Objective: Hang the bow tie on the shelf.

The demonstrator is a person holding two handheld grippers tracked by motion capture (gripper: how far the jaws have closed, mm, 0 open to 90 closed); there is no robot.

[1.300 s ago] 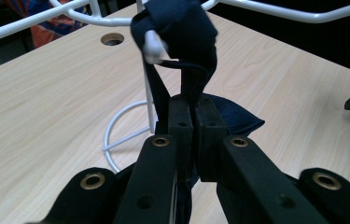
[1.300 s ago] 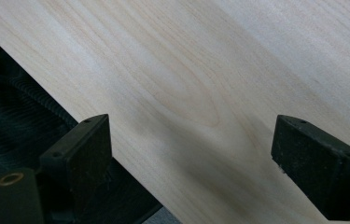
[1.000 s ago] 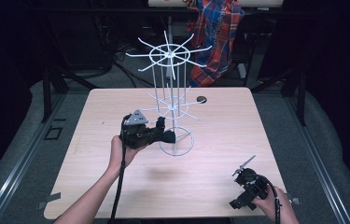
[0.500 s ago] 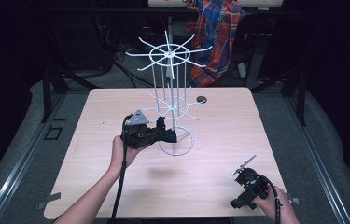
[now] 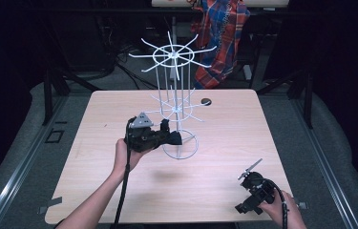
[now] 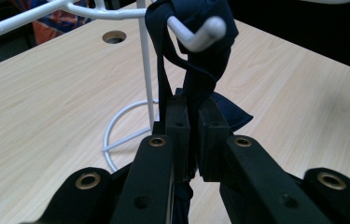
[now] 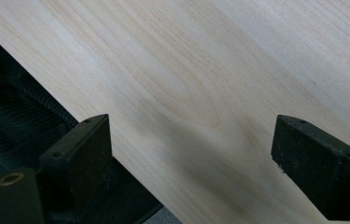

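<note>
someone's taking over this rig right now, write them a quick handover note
Left gripper: shut on the dark blue cloth, beside the white wire rack.
Right gripper: open, holding nothing, over the table at its near right edge.
Done: the cloth's loop is draped over one white hook of the rack.
Left: probably open the left jaws and draw back, then check that the cloth hangs on its own.

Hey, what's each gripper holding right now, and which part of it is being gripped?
The left gripper pinches a dark blue cloth just below where it hangs over a hook of the white rack. The right gripper holds nothing.
</note>
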